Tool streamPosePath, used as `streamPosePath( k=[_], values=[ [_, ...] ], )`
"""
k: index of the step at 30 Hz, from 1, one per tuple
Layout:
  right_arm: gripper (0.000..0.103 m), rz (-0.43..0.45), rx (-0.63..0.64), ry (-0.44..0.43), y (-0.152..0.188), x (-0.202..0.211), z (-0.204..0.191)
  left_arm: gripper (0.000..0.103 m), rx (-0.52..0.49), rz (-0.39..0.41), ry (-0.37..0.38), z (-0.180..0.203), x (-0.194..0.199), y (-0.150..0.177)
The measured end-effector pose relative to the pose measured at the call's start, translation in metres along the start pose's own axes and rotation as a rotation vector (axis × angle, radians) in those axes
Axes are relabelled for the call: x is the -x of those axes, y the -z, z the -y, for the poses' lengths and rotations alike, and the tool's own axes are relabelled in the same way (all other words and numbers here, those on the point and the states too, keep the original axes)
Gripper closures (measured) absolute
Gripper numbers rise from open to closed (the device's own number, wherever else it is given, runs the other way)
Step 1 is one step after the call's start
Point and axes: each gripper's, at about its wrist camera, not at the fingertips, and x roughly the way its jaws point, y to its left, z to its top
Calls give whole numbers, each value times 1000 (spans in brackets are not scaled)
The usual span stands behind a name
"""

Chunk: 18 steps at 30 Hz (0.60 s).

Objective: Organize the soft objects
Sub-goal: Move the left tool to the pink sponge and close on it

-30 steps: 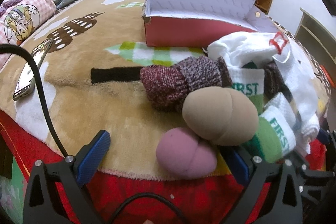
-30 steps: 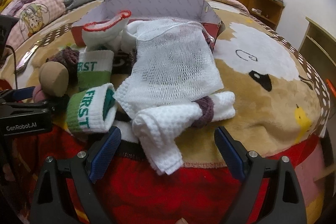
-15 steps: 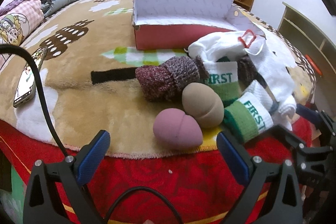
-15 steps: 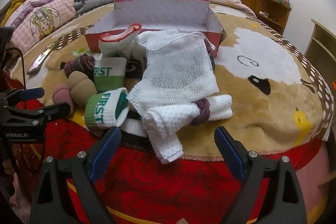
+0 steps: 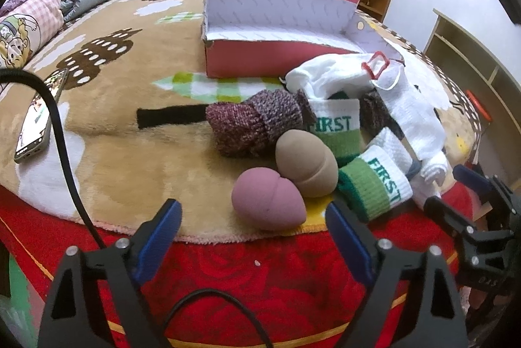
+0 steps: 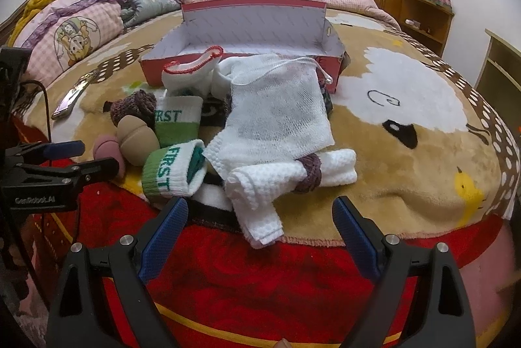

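Observation:
A pink sponge (image 5: pixel 268 199) and a tan sponge (image 5: pixel 306 164) lie by the blanket's front edge, touching each other. Behind them are a maroon knitted sock (image 5: pixel 254 123), two green-and-white "FIRST" socks (image 5: pixel 374 181) and a white mesh bag (image 5: pixel 410 107). My left gripper (image 5: pixel 250 211) hovers just short of the pink sponge. Its jaws are closing, and nothing is between the pads. My right gripper (image 6: pixel 259 208) stands open in front of a rolled white cloth (image 6: pixel 293 175) bound by a purple band. An open red box (image 6: pixel 247 35) sits behind the pile.
A phone (image 5: pixel 37 116) lies on the blanket at the left, with a black cable (image 5: pixel 62 146) running past it. Pillows and quilts (image 6: pixel 71 28) are piled at the far left. Wooden cabinets line the back wall, and a shelf unit (image 5: pixel 472 54) stands at the right.
Both grippers have drawn back from the pile, so it looks smaller and more of the red bedspread shows. The left jaws stand narrower than half a second ago.

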Motion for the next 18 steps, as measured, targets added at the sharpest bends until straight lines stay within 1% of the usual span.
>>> streamPosePath(
  k=[2,6,9,13,14,15,18],
  values=[
    [11,-3,-4,4,0,0,3,16,1,-1,4,1,-2,-1],
    [11,-1,-12,3,1,0,8,23,2,3,20,1,-6,-2],
    [11,4,-22,-1,0,-1,11,26,5,-2,27,1,-9,-3],
    [11,-13,-37,-10,1,-8,15,29,6,-12,35,2,-15,-3],
    [11,-22,-40,-14,2,-10,15,31,4,-11,34,3,-16,-3],
    [12,-24,-44,-16,2,-11,15,34,2,-10,34,3,-17,-3],
    [16,-18,-71,-35,1,-9,19,37,-2,-8,48,3,-17,-2]
  ],
)
